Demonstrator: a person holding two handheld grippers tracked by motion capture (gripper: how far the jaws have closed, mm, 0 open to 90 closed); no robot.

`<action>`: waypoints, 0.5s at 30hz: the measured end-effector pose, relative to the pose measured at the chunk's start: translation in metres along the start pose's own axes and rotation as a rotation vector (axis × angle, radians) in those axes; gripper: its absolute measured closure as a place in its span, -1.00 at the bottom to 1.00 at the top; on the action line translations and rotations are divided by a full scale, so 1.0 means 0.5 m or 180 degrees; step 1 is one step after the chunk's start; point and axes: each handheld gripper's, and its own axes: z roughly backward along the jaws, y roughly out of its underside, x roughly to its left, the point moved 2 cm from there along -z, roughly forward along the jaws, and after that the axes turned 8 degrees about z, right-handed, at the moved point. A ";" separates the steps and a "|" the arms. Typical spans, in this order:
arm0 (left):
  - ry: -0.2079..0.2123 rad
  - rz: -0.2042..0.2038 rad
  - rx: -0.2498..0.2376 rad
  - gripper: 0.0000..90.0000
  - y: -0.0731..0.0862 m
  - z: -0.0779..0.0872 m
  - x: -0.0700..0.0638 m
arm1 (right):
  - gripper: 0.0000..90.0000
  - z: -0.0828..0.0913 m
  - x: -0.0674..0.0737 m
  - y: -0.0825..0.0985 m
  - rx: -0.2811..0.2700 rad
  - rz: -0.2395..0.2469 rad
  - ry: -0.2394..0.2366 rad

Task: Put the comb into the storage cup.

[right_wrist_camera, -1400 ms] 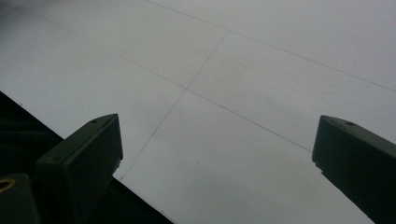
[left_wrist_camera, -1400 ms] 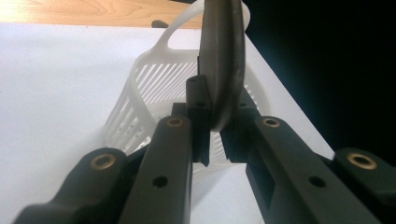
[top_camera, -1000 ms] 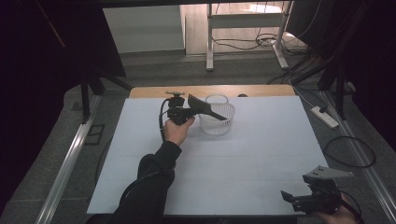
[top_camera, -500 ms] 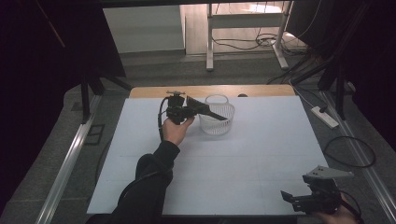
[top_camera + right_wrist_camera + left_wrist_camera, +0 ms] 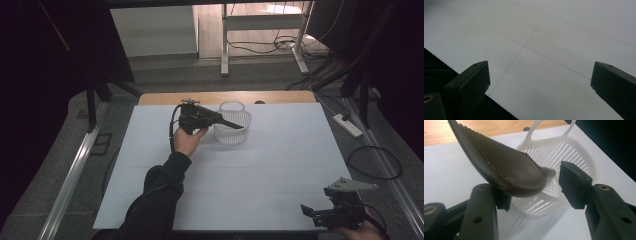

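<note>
At the far edge of the table (image 5: pixel 280 165), left gripper (image 5: pixel 534 187) jaws have just been opening; the dark ribbed scoop (image 5: pixel 506 167) rests against one pad only, tip over the white basket (image 5: pixel 564 157). Drop-off looks underway. Right gripper (image 5: pixel 539 82) hangs released, idle.

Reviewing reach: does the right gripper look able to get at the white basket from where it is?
Probably not without a long move: the right gripper sits at the table's near corner, the white basket far across; nothing lies between.
</note>
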 end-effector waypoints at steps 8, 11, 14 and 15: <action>-0.0060 -0.0135 -0.0009 -0.14 -0.002 0.002 -0.003 | -0.94 0.000 0.000 0.000 0.0005 0.0002 0.0000; -0.0073 -0.0179 0.0000 -0.19 -0.001 0.003 -0.003 | -0.94 -0.001 0.000 0.000 0.0005 0.0008 0.0000; -0.0096 -0.0213 0.0011 -0.25 0.001 0.002 -0.003 | -0.94 -0.001 0.000 0.000 0.0007 0.0009 0.0000; -0.0102 -0.0221 0.0019 -0.27 0.001 0.002 -0.003 | -0.94 -0.001 0.000 0.000 0.0007 0.0007 0.0001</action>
